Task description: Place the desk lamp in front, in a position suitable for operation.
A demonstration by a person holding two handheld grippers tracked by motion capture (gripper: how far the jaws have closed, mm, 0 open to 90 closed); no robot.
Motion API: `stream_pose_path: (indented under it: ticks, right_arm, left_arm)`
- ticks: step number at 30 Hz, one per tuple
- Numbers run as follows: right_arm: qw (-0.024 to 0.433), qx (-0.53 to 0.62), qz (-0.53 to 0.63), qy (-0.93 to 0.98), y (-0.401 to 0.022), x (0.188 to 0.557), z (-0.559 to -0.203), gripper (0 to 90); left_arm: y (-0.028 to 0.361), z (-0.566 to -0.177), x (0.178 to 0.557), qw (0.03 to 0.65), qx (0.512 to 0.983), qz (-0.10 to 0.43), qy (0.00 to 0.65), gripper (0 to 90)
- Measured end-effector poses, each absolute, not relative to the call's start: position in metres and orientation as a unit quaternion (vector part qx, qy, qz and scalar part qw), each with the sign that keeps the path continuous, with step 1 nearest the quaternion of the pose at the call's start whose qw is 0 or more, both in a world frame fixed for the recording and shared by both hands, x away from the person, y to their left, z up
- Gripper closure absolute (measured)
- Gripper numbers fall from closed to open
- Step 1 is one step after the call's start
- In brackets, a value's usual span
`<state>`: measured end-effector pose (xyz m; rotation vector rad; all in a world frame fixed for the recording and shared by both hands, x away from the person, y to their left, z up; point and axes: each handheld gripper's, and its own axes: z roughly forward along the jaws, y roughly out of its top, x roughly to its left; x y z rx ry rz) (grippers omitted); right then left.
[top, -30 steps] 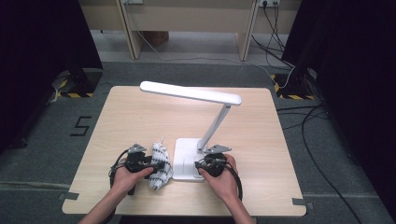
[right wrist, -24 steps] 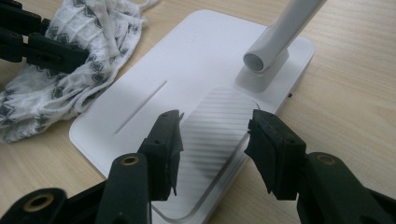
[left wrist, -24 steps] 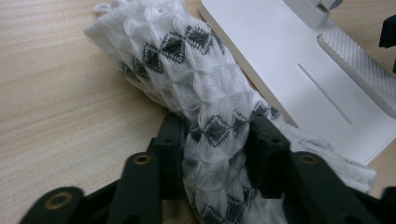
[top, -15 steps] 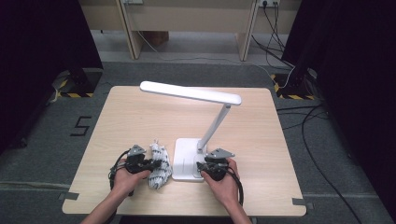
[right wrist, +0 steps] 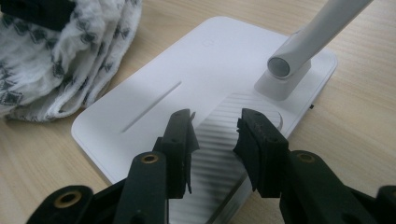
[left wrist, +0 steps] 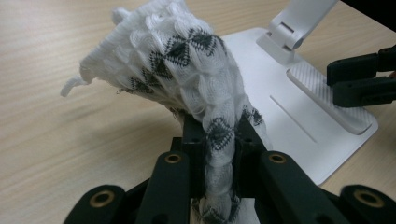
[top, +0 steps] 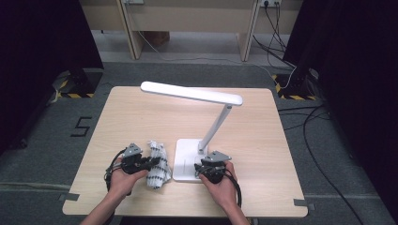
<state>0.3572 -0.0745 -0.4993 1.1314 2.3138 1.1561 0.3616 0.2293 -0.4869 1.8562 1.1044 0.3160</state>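
- The left claw [left wrist: 219, 154] is clamped on a white cloth with black diamond patterning [left wrist: 187, 79]; its jaws have just been closing, and in the left claw view the fabric is seen pinched between them.
- The cloth [top: 158, 164] is bunched near the front edge of the bench [top: 141, 117], just beside the left side of the lamp base [top: 187, 159].
- The right claw [right wrist: 215, 128] is held part open over the ribbed patch at the near end of the base [right wrist: 187, 93]; its jaws have just been closing, but nothing is gripped between them and the pads are not seen pressing on anything.
- The step in hand is judged to be wiping the desk lamp [top: 197, 93] with the cloth while the base is steadied.
- A deep pinch on the cloth should be kept, so that a loose bulk remains ahead of the jaws for contact.
- The base is best pressed down or pinched at its near edge before any wiping pressure is applied.
- The upright arm [right wrist: 308, 42] should be cleared, since the tall lamp could be tipped by a side knock.
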Motion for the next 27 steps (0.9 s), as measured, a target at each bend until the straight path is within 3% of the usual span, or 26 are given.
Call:
stream_pose_path:
  ticks: [12,27]
  right_arm:
    - [0.181,0.385,0.395,0.814,-0.071,0.357,-0.501,50.8]
    - [0.182,0.385,0.402,0.811,-0.072,0.357,-0.503,50.2]
  left_arm:
    - [0.238,-0.47,0.362,0.481,0.741,0.144,0.447,79.8]
    - [0.243,-0.458,0.363,0.491,0.732,0.159,0.444,79.8]
